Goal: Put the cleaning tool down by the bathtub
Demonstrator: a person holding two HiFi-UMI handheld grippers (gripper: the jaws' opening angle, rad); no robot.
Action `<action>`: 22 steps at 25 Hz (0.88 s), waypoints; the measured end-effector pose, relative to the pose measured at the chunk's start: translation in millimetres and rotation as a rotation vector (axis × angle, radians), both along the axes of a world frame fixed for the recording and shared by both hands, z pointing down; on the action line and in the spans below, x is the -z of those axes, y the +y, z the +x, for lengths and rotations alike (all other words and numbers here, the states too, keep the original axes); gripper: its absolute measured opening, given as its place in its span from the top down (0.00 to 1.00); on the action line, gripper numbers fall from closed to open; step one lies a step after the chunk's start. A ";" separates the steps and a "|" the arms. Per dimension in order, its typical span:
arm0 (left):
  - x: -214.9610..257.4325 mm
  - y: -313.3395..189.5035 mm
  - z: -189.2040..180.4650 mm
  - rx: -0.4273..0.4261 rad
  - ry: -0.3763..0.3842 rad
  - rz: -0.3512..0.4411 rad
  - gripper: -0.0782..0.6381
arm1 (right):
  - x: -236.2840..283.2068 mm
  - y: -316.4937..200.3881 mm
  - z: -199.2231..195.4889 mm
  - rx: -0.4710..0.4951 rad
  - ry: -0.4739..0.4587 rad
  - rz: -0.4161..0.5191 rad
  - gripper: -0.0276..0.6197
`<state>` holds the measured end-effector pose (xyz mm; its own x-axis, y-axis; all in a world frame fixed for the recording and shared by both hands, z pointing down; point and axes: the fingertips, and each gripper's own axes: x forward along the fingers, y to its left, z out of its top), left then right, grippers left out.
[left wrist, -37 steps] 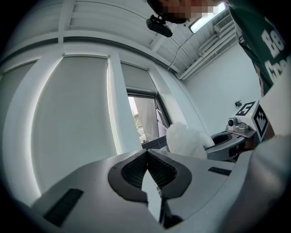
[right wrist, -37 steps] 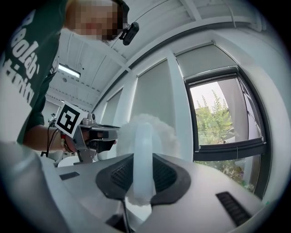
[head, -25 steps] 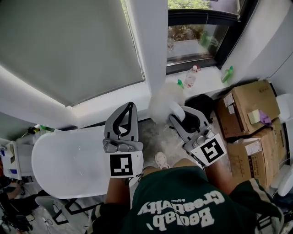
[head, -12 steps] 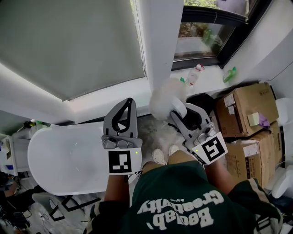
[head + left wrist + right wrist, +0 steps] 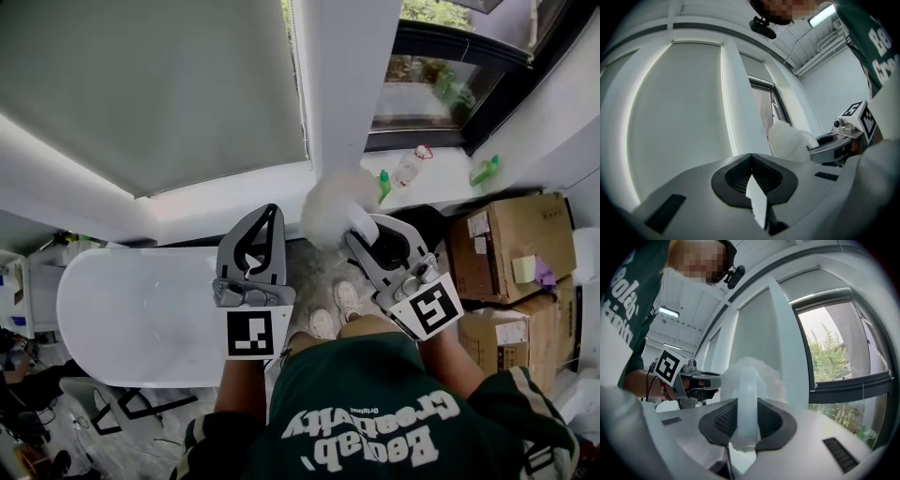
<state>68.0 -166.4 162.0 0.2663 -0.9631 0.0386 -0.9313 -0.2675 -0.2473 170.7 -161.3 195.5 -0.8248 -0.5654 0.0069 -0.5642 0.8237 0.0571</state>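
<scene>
Clamping the cleaning tool [image 5: 335, 202], right gripper [image 5: 364, 230] hangs over floor [image 5: 314, 274] beside bathtub [image 5: 122, 255]; left gripper [image 5: 268, 214] closed, empty.

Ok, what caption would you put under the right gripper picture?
The right gripper holds a fluffy white cleaning brush by its pale plastic handle, near the window.

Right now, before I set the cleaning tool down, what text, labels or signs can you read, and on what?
"Beolab" (first letter unsure): upside-down white letters on the green shirt; the word next to it starts "Gr", rest unclear.
Labels on the cardboard boxes: too small to read.
Labels on the bottles: too small to read.
Markers on the left tool and right tool: square patterns only, no words.
The cleaning tool: no print visible.
</scene>
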 end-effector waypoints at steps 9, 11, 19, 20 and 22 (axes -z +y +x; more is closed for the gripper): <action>-0.5 -29.5 -7.9 0.102 -0.065 -0.006 0.89 | -0.3 -38.6 -13.1 0.134 -0.025 -0.013 0.82; -1.9 -34.2 -10.6 0.130 -0.074 -0.009 0.89 | -2.2 -44.6 -17.9 0.172 -0.030 -0.012 0.82; -17.1 -35.2 -35.6 0.283 -0.043 -0.042 0.89 | -17.2 -61.1 -44.4 0.321 -0.049 -0.037 0.82; -19.5 -32.3 -40.2 0.306 -0.047 -0.048 0.89 | -19.9 -60.6 -49.1 0.345 -0.050 -0.045 0.82; -23.5 -26.0 -50.7 0.350 -0.055 -0.059 0.89 | -26.0 -59.1 -60.0 0.391 -0.047 -0.062 0.82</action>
<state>17.4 -192.3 185.5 -0.0833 -0.9913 0.1018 -0.9548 0.0502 -0.2931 110.6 -220.4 221.4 -0.9780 -0.2083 -0.0116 -0.2081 0.9780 -0.0174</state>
